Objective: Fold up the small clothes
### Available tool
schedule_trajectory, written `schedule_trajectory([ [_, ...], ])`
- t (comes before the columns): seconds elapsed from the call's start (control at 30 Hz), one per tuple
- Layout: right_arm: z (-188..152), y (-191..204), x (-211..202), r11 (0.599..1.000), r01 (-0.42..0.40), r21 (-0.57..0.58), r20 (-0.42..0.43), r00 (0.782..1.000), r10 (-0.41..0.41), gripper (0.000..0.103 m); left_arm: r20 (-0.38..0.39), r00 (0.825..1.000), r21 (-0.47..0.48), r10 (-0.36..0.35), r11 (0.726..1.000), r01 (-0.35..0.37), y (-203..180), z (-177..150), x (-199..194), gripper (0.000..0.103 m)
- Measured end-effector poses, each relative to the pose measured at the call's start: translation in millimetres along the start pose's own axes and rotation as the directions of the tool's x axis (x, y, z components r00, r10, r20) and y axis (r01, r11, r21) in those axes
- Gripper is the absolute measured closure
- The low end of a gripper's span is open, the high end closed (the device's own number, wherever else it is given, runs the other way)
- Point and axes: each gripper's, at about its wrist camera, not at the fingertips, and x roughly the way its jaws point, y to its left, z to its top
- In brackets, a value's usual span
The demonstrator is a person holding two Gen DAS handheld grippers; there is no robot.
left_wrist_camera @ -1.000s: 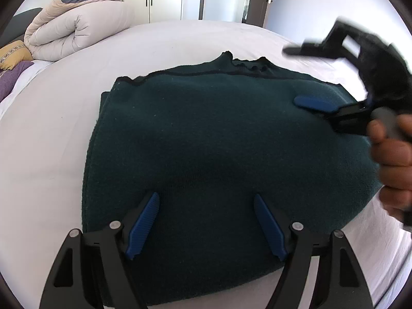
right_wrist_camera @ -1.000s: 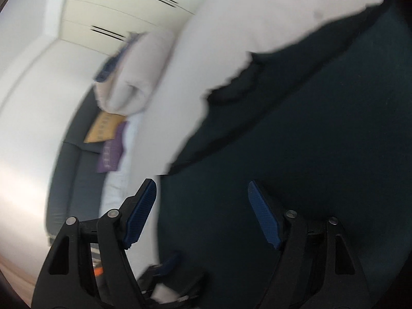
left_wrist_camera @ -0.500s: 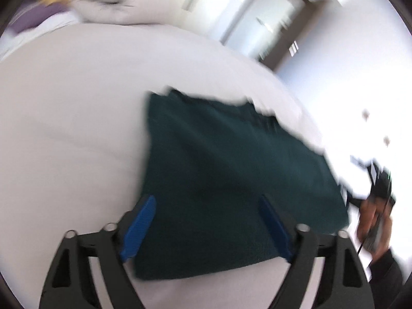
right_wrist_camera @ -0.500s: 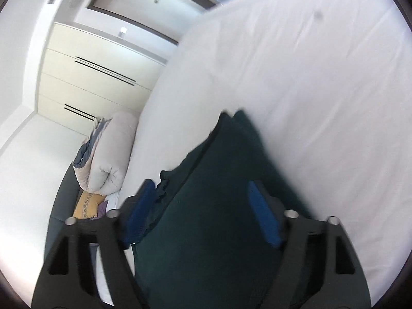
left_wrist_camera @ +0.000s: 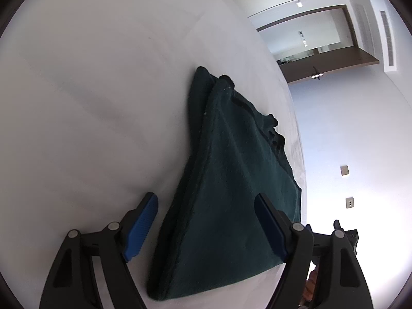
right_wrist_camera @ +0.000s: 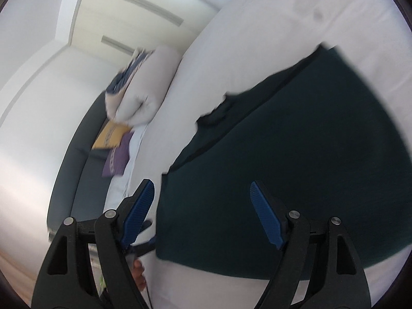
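Dark green sweater (left_wrist_camera: 231, 188) flat on white bed (left_wrist_camera: 90, 90), partly folded. Left gripper (left_wrist_camera: 206, 224), right gripper (right_wrist_camera: 202, 213) — jaws wide apart, empty. Next fold: pinch edge layers together — align hems.

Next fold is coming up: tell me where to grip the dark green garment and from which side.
Take the dark green garment at its near corner, where the stacked layers meet in a thick folded edge. Slide the open left gripper in low over the white bed from the bare side, so one finger can probably get under all the layers.
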Motion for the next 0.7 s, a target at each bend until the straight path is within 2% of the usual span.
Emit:
schedule_trajectory([
  [0.2,-6.2,28.7,42.0,0.999,-0.041,-0.020,-0.101,0.994,0.039,0.026,-0.080,0.997,0.024,0.015,1.000,-0.014,-8.4,8.5,12.6,0.027],
  [0.3,-6.5,37.5,64.7,0.999,-0.052,-0.015,-0.131,0.990,0.050,0.026,-0.106,0.994,0.015,0.008,1.000,-0.007,-8.6,11.3,16.8,0.039],
  [0.37,-7.4,44.8,77.9,0.998,-0.064,-0.010,-0.162,0.985,0.061,0.026,-0.125,0.992,-0.019,-0.019,1.000,0.017,-4.1,12.4,20.2,0.056],
  [0.4,-8.2,49.0,88.0,0.998,-0.064,-0.008,-0.176,0.982,0.062,0.026,-0.131,0.991,-0.031,-0.030,0.999,0.026,-2.5,12.1,22.0,0.062],
  [0.47,-9.1,56.7,103.4,0.997,-0.070,-0.013,-0.202,0.977,0.066,0.026,-0.139,0.989,-0.060,-0.048,0.997,0.040,4.8,11.0,24.2,0.084],
  [0.6,-14.1,66.5,134.7,0.998,-0.063,-0.021,-0.249,0.967,0.056,0.026,-0.117,0.983,-0.138,-0.143,0.982,0.127,21.3,9.3,21.6,0.086],
  [0.7,-16.3,61.1,155.6,0.998,-0.059,0.000,-0.275,0.960,0.057,0.026,-0.099,0.983,-0.140,-0.154,0.980,0.139,22.1,7.1,19.3,0.087],
])
